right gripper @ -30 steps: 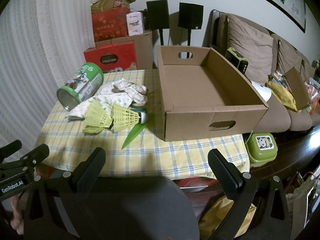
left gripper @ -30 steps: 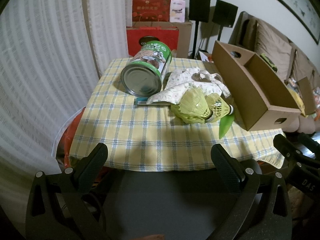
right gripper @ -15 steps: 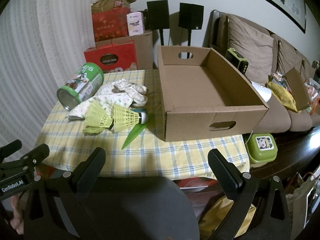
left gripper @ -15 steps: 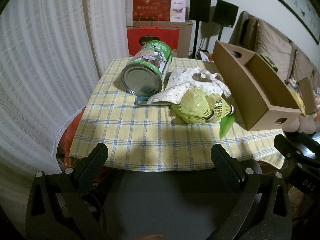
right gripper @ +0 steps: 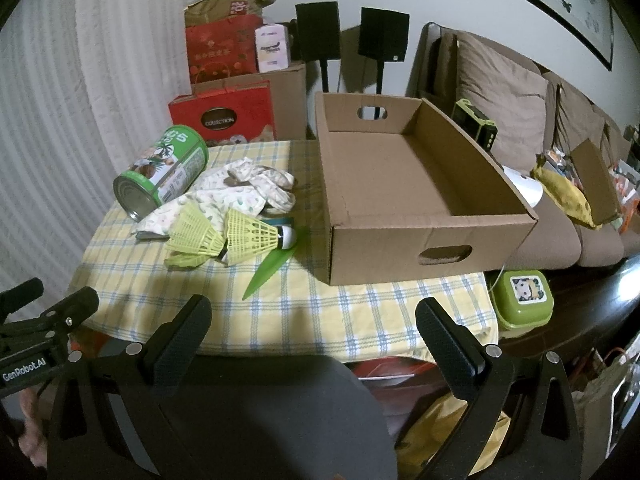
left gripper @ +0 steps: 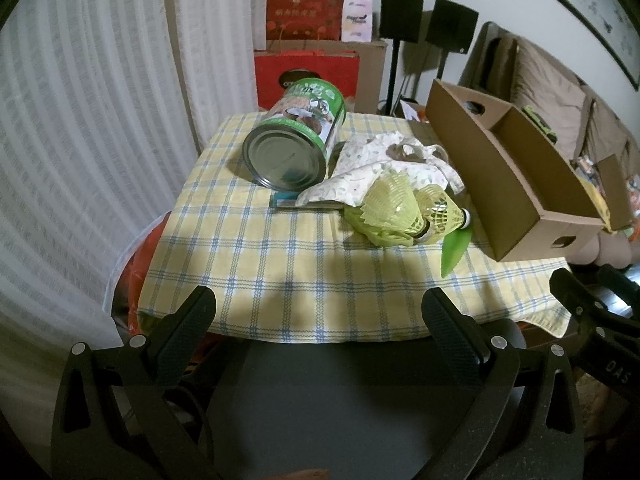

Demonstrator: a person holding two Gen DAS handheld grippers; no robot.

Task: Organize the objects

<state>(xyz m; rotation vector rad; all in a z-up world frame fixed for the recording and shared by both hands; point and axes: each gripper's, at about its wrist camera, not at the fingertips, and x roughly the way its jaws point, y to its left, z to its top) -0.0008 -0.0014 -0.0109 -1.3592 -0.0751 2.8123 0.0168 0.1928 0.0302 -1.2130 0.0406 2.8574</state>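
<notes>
A green tin can point(left gripper: 294, 138) point(right gripper: 162, 166) lies on its side at the far left of the checked tablecloth point(left gripper: 256, 256). A floral cloth point(left gripper: 384, 168) point(right gripper: 240, 190) is bunched beside it, over a teal flat item point(left gripper: 286, 202). Two yellow shuttlecocks point(left gripper: 408, 210) point(right gripper: 236, 236) and a green leaf-shaped piece point(left gripper: 454, 250) point(right gripper: 270, 270) lie in front. An empty cardboard box point(left gripper: 504, 168) point(right gripper: 412, 188) stands at the right. My left gripper point(left gripper: 320, 316) and right gripper point(right gripper: 312, 320) are open and empty, off the table's near edge.
Red gift bags and boxes point(right gripper: 224, 88) and two black speakers point(right gripper: 352, 32) stand behind the table. A brown sofa point(right gripper: 540, 140) with clutter is at right. A green lunch box point(right gripper: 522, 294) sits below the table's right corner. A white curtain point(left gripper: 80, 140) hangs left.
</notes>
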